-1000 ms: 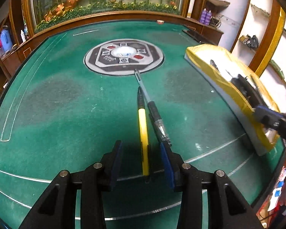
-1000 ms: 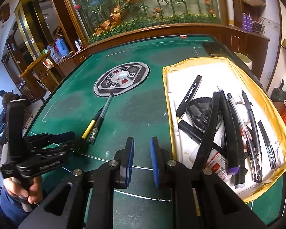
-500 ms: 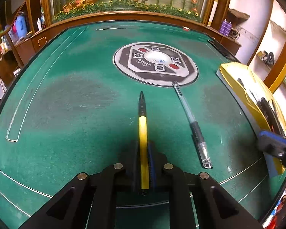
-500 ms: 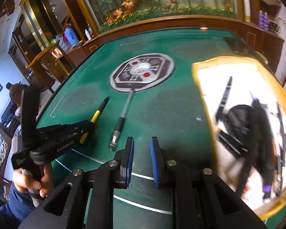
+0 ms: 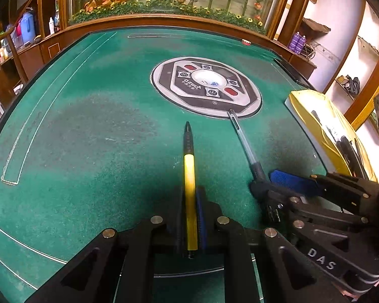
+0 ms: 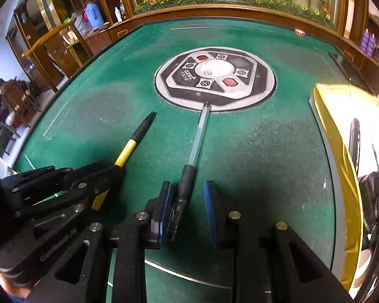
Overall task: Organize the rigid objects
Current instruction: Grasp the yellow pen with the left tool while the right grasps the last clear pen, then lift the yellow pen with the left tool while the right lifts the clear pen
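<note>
A yellow pen with a black tip (image 5: 189,171) lies on the green felt table (image 5: 93,131), and my left gripper (image 5: 193,197) is shut on its rear half. In the right wrist view the same gripper (image 6: 111,174) holds the yellow pen (image 6: 135,140) at the left. To its right lies a clear pen with a black grip (image 6: 198,136). My right gripper (image 6: 188,202) straddles its grip end; the jaws are opening, the pen sits by the left pad, and a gap shows to the right pad. The left wrist view shows the right gripper (image 5: 264,180) at the clear pen (image 5: 242,136).
A yellow-rimmed tray (image 6: 341,131) holding several dark pens and markers sits at the table's right edge, also visible as the tray (image 5: 310,116). A round control panel (image 6: 214,75) is set in the table's middle. Wooden cabinets and a planter border the far side.
My left gripper closed on the yellow pen. My right gripper swung left from over the tray to the clear pen and its jaws spread around the black grip.
</note>
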### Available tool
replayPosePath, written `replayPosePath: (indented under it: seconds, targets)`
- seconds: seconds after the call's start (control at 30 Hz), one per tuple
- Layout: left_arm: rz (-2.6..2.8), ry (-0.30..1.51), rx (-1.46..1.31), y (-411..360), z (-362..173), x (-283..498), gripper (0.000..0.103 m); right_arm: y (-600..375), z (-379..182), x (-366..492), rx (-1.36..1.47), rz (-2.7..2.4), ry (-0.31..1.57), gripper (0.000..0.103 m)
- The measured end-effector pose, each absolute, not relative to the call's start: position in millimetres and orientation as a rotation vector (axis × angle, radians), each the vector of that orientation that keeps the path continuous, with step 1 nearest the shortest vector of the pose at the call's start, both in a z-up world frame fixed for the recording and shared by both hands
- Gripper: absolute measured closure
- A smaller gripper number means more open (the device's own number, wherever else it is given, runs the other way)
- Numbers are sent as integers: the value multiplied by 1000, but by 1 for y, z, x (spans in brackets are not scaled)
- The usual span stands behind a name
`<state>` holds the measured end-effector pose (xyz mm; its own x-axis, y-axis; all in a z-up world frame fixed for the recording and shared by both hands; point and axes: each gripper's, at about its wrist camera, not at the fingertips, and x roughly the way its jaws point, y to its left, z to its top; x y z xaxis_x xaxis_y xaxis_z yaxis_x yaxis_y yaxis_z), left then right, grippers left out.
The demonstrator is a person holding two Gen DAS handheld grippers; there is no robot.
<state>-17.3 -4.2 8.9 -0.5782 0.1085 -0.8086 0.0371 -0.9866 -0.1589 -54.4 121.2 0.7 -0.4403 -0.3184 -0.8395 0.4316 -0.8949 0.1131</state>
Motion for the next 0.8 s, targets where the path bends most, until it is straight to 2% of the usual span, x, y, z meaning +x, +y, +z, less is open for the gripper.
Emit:
replayPosePath:
  seconds: [0.07,0.1,0.17,0.4,0.8]
  targets:
    - [2746,-248,-1424,-4,9,-18,93,120,1,-53,1318,-2336,197,91]
    - [2747,-249,-1424,-4,9,-18,93,119,0,-52,1317,-2318,203,94]
    - [2748,-260,-1423,-4,9,-19,93,120,1,-50,1316,-2324,218,94]
    - [2762,-237,-1425,1,9,-20,92,147,9,-40,1291,-2305,22,94]
    - [2835,-100,-1403,28,13,-17,94,172,19,-23,1228,-2326,-26,94]
